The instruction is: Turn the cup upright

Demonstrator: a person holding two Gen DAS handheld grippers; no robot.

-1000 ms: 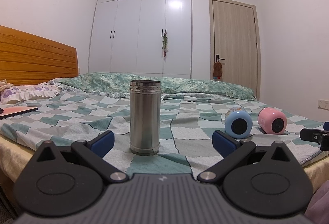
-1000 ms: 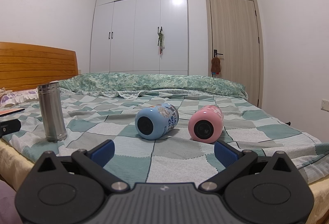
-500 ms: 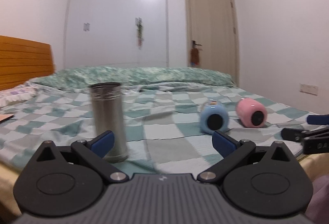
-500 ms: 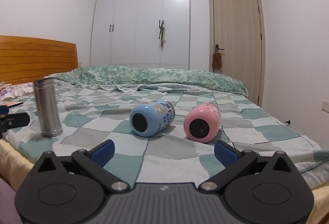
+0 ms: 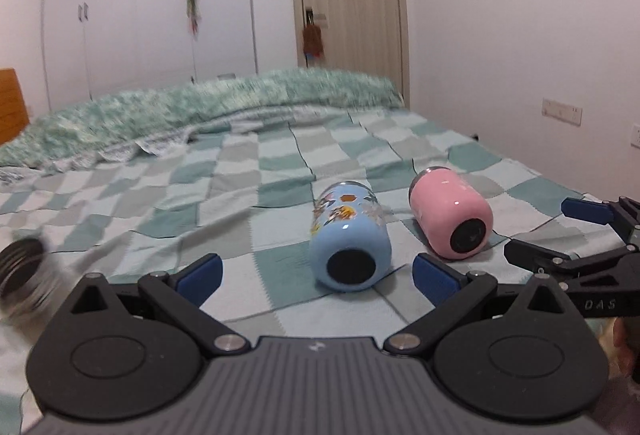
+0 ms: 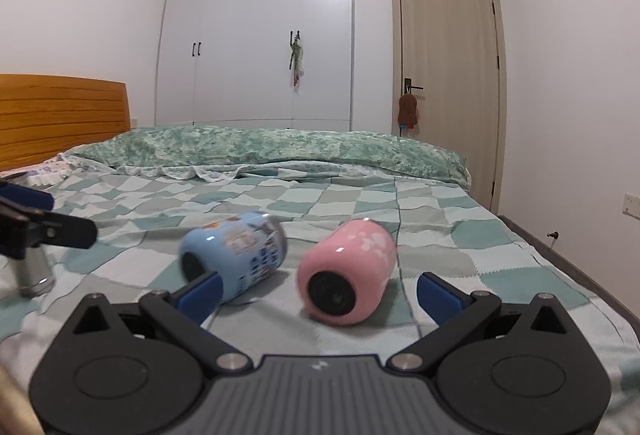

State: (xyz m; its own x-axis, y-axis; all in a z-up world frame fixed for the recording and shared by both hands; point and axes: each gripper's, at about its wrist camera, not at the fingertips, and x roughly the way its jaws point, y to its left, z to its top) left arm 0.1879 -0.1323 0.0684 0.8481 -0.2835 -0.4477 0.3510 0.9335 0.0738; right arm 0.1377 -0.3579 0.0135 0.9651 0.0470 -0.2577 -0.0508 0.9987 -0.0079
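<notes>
A blue patterned cup (image 5: 351, 238) lies on its side on the checked bedspread, base toward me, and a pink cup (image 5: 452, 220) lies on its side to its right. My left gripper (image 5: 318, 273) is open and empty, its fingers just short of the blue cup's base. My right gripper (image 6: 320, 293) is open and empty, just in front of the pink cup (image 6: 348, 271), with the blue cup (image 6: 236, 255) behind its left finger. Each gripper shows at the edge of the other's view.
A steel tumbler (image 5: 24, 283) stands upright at the left, blurred; it also shows in the right wrist view (image 6: 34, 273). The bed (image 6: 460, 235) ends at a rolled green quilt (image 6: 260, 147). A wardrobe, a door and a wooden headboard (image 6: 60, 115) stand beyond.
My left gripper has swung right from the steel tumbler to face the blue cup and come closer. My right gripper has moved forward toward the pink cup.
</notes>
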